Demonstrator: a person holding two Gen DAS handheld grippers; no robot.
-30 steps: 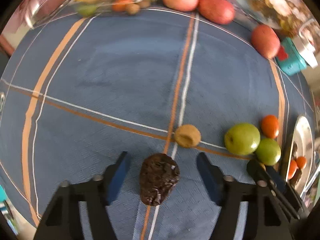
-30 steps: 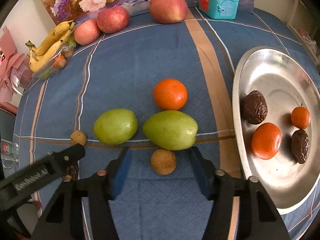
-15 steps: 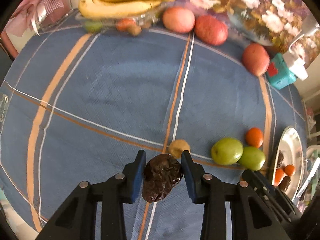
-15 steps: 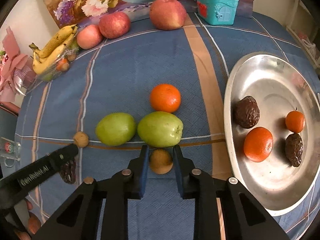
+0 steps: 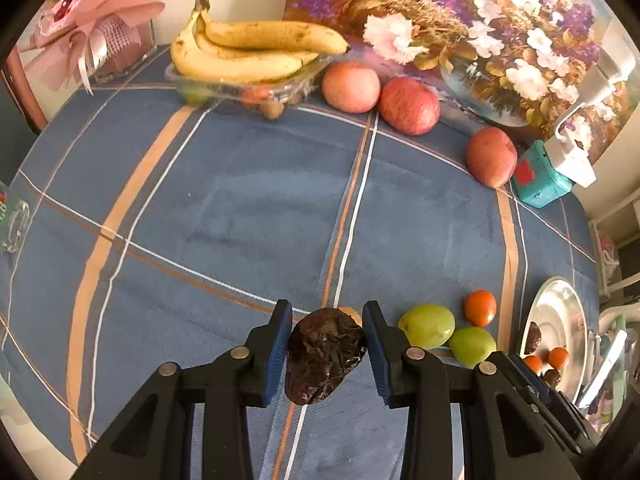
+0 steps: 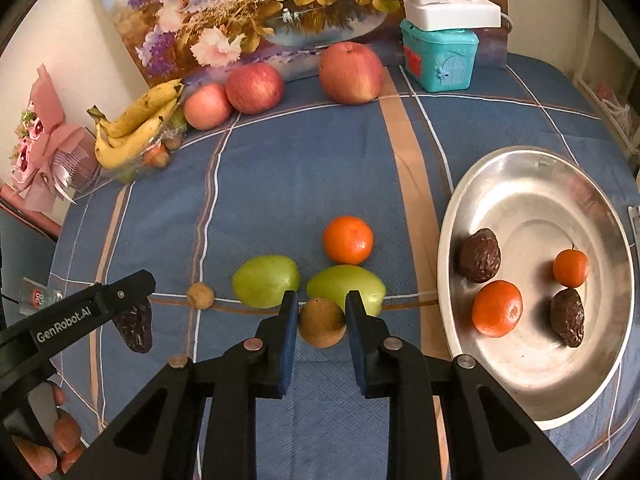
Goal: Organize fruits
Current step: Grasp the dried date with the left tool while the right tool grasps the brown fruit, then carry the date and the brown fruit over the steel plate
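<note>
Covered in a blue cloth (image 5: 248,200) with orange and white stripes. Leaned at the far edge, a flower painting (image 6: 248,4). Stood before it at the right, a teal box (image 6: 438,60), topped by a white power strip (image 6: 452,10) with a cord. Sat at the far left corner, a pink bouquet (image 5: 92,28). Lay at the left edge, a clear packet (image 5: 12,216).

Your left gripper (image 5: 325,350) and right gripper (image 6: 322,320) were matte black linkages with round silver pivot screws and blue finger pads (image 6: 289,340). One arm bore white "GenRobot.AI" lettering; your bare fingers (image 6: 60,436) showed reddish skin.
</note>
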